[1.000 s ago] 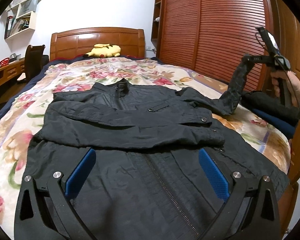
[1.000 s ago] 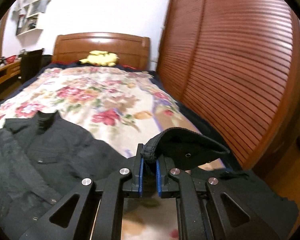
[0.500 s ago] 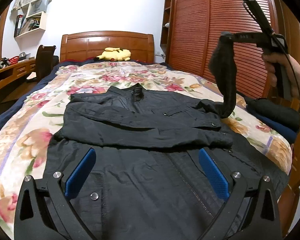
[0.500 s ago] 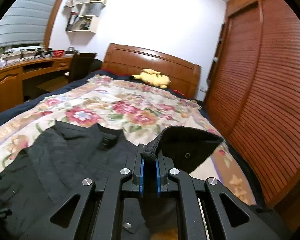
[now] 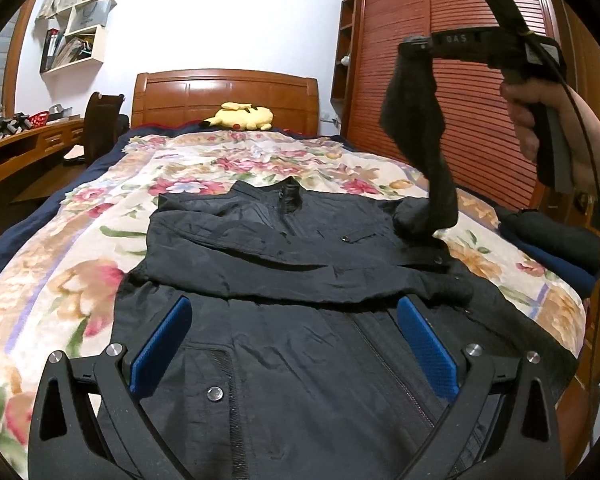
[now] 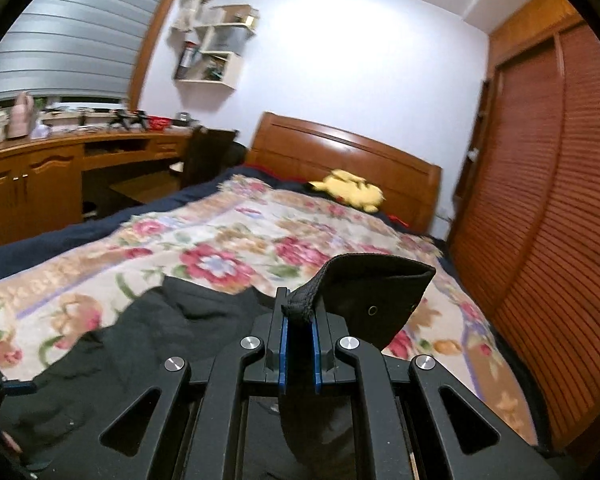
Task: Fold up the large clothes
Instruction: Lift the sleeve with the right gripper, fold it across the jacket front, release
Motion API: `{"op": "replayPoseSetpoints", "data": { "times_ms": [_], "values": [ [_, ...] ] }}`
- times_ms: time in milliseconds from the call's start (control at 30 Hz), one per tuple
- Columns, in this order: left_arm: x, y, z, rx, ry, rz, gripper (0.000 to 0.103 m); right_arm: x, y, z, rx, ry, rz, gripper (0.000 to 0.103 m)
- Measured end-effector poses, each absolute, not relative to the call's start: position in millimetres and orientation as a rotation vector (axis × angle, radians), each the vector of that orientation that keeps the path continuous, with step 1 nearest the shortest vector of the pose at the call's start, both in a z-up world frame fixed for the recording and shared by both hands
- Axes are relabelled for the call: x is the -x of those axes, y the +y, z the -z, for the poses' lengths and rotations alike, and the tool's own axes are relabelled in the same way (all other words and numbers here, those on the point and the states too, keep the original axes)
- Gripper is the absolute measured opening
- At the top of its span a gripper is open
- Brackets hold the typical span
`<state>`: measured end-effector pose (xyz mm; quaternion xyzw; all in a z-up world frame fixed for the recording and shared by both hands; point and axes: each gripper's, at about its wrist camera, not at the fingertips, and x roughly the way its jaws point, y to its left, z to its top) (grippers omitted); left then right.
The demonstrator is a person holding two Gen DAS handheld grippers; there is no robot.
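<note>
A black jacket (image 5: 300, 288) lies face up on the flowered bedspread (image 5: 80, 264), collar toward the headboard, with one sleeve folded across its chest. My left gripper (image 5: 296, 344) hovers open over the jacket's lower front, blue pads wide apart and nothing between them. The other sleeve (image 5: 424, 140) hangs from my right gripper (image 5: 414, 46), held high at the right by a hand (image 5: 540, 116). In the right wrist view my right gripper (image 6: 299, 320) is shut on the sleeve's cuff (image 6: 364, 300), above the jacket (image 6: 132, 344).
Folded dark clothes (image 5: 552, 240) are stacked at the bed's right edge. A yellow plush toy (image 5: 240, 117) lies by the wooden headboard (image 5: 224, 92). A slatted wardrobe (image 5: 460, 80) runs along the right, and a desk (image 6: 52, 176) with a chair stands on the left.
My right gripper has lifted the sleeve from low at the bed's right side to high above the jacket's right shoulder and swung to face the desk side. My left gripper drifted slightly, still open.
</note>
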<state>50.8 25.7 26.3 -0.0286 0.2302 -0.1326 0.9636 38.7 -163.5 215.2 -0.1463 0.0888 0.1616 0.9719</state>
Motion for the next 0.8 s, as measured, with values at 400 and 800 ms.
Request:
{"op": "replayPoseSetpoints", "data": {
  "times_ms": [400,800],
  "values": [
    [-53,42,-26,0.085,0.461,0.229,0.103,-39,-180,-159,0.317,0.291,-0.478,0.009],
    [-58,59,-23,0.119,0.468,0.197,0.103,-28,-222,-94,0.227,0.480,-0.604,0.009]
  ]
}}
